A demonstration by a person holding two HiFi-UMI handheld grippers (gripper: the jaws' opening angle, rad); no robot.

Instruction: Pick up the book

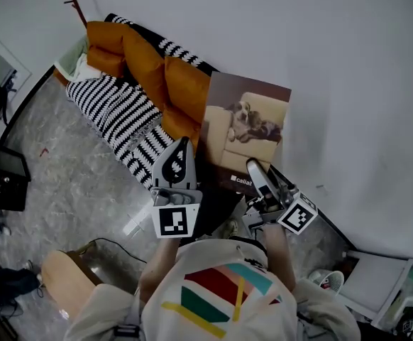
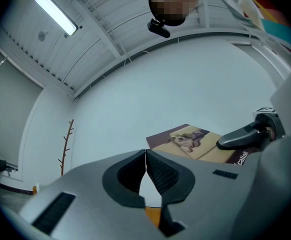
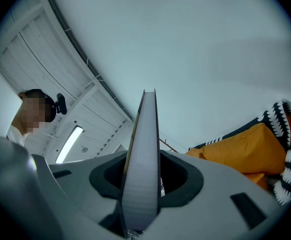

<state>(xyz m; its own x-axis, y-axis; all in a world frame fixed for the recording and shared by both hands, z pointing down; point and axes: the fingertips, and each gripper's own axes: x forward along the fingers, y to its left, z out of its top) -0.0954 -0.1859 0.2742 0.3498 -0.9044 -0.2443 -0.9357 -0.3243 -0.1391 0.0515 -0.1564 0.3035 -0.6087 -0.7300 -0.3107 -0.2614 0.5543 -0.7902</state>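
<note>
The book (image 1: 245, 130) has a cover picture of a dog on a beige sofa. It is held up in the air in front of the white wall. My right gripper (image 1: 257, 175) is shut on its lower edge. In the right gripper view the book's page edge (image 3: 144, 134) stands upright between the pads of my right gripper (image 3: 145, 171). My left gripper (image 1: 181, 152) hovers just left of the book, apart from it, shut with nothing in it. In the left gripper view the tips of my left gripper (image 2: 145, 155) meet, and beyond them are the book (image 2: 188, 141) and the right gripper (image 2: 241, 137).
Below the book a sofa stands along the wall with orange cushions (image 1: 150, 69) and a black-and-white striped blanket (image 1: 118, 116). A dark cabinet (image 1: 4, 180) is at the left, a round wooden seat (image 1: 68, 279) at the lower left, white furniture (image 1: 377, 279) at the lower right.
</note>
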